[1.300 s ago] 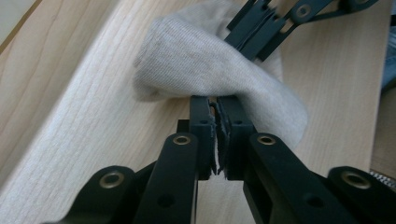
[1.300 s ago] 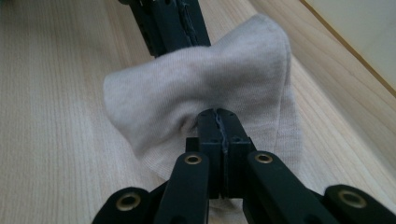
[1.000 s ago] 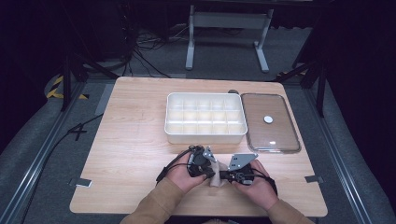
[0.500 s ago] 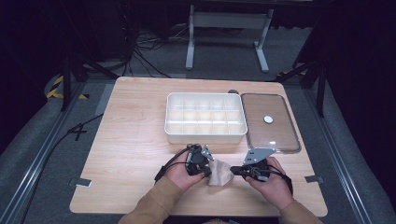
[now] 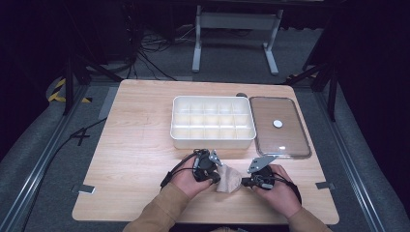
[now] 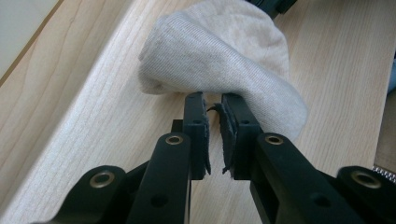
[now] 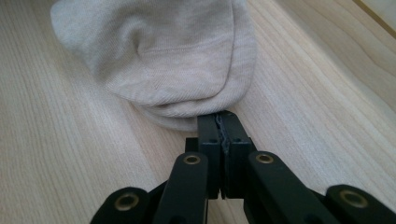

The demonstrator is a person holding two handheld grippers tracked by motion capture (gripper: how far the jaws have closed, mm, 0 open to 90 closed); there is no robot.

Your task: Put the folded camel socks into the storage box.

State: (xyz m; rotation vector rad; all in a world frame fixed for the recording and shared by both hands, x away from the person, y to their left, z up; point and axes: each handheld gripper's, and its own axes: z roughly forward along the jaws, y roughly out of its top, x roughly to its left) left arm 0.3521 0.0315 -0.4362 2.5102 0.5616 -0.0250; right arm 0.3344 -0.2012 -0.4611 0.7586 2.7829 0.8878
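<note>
Nearest to us, at the near edge of the wooden table [image 5: 130,159], our two hands hold the grippers on either side of a small beige sock [image 5: 228,180], which lies bunched on the tabletop between them, near the front and a little right of centre. Our left gripper [image 5: 213,175] meets the sock from the left; in the left gripper view its jaws stand slightly apart, their tips at the sock's [image 6: 219,60] near edge, and we cannot tell whether any cloth is pinched between them. Our right gripper [image 5: 244,181] comes in from the right; in the right gripper view its jaws are pressed together with their tips against the folded hem of the sock [image 7: 163,60]. Farther back, a white compartment tray [image 5: 212,141] sits mid-table. Just to its right lies a clear lid [image 5: 279,126], flat on the wood.
</note>
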